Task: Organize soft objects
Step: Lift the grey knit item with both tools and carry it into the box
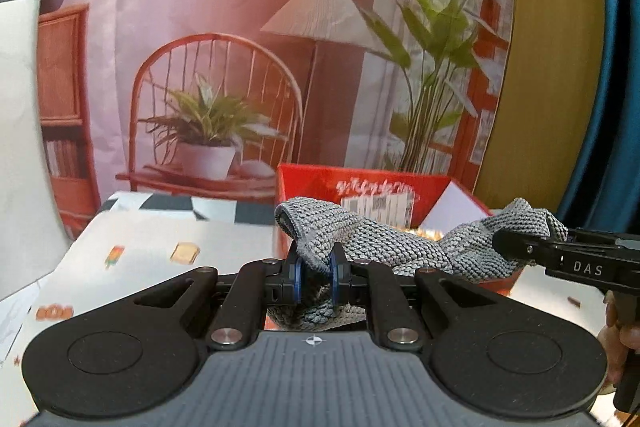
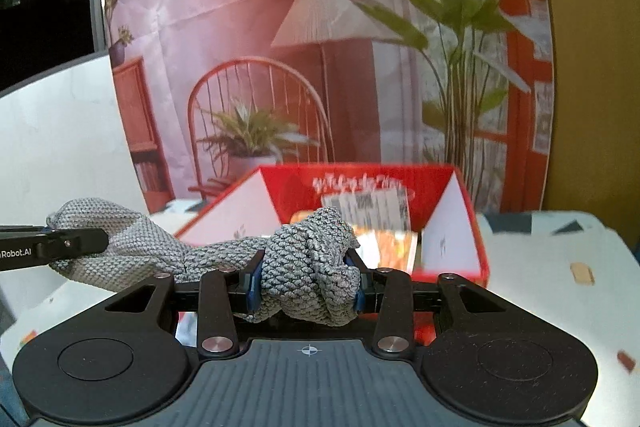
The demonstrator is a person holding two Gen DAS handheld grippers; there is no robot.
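A grey knitted cloth (image 1: 384, 251) hangs stretched between both grippers, lifted above the table in front of a red box (image 1: 360, 183). My left gripper (image 1: 318, 277) is shut on one end of the cloth, a thin fold pinched between its blue pads. My right gripper (image 2: 306, 279) is shut on a thick bunched wad of the same grey knitted cloth (image 2: 308, 267). The right gripper shows in the left wrist view at the right (image 1: 516, 245), and the left gripper in the right wrist view at the left (image 2: 80, 241). The red box (image 2: 440, 187) stands open behind the cloth.
The table wears a white cloth (image 1: 160, 239) printed with small pictures. Behind it hangs a backdrop (image 1: 224, 47) showing a chair, lamp and plants. The red box holds orange packets (image 2: 384, 243). A hand (image 1: 618, 331) grips the right tool at the edge.
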